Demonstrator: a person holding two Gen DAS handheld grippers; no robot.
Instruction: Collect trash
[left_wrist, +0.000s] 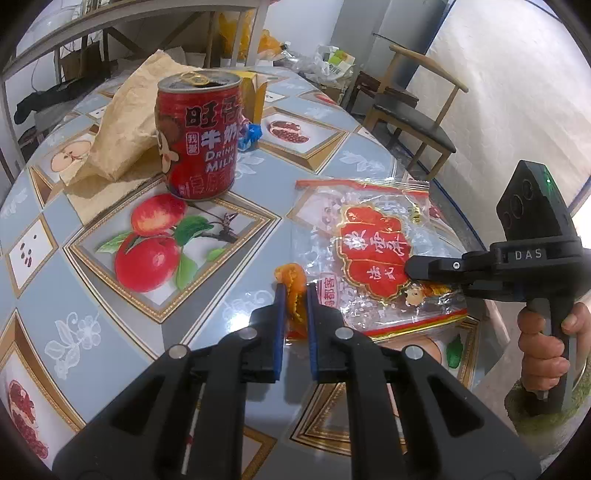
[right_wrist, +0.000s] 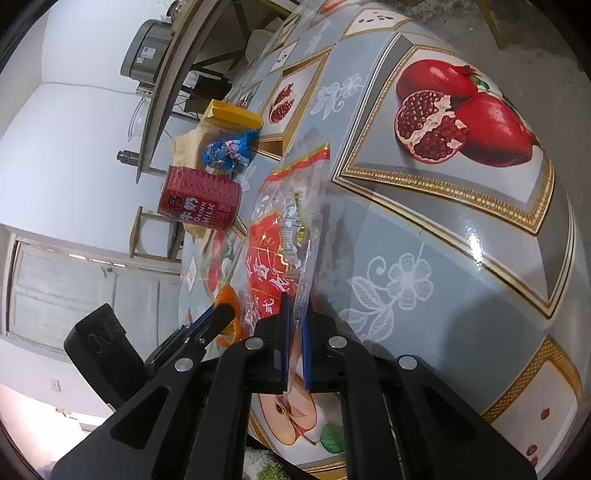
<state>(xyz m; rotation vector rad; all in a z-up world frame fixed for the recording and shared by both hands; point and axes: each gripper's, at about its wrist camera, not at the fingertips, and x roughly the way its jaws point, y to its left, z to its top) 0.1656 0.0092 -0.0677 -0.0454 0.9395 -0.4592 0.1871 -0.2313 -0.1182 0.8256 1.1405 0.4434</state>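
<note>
My left gripper (left_wrist: 294, 291) is shut on a curl of orange peel (left_wrist: 292, 281) just above the fruit-patterned tablecloth (left_wrist: 229, 306). A clear plastic snack bag (left_wrist: 373, 251) with a red label lies to its right. My right gripper (right_wrist: 295, 306) is shut on the near edge of that snack bag (right_wrist: 284, 236); in the left wrist view it reaches in from the right (left_wrist: 410, 267), held by a hand (left_wrist: 546, 347). The right wrist view also shows the left gripper (right_wrist: 218, 314) with the orange peel (right_wrist: 229, 299). An opened red milk can (left_wrist: 197, 136) stands upright further back.
A crumpled brown paper bag (left_wrist: 125, 122) lies behind the can, with a blue wrapper (left_wrist: 249, 134) and a yellow box (left_wrist: 255, 92) beside it. A wooden chair (left_wrist: 413, 118) stands past the table's far right edge. Shelving and plastic bags fill the background.
</note>
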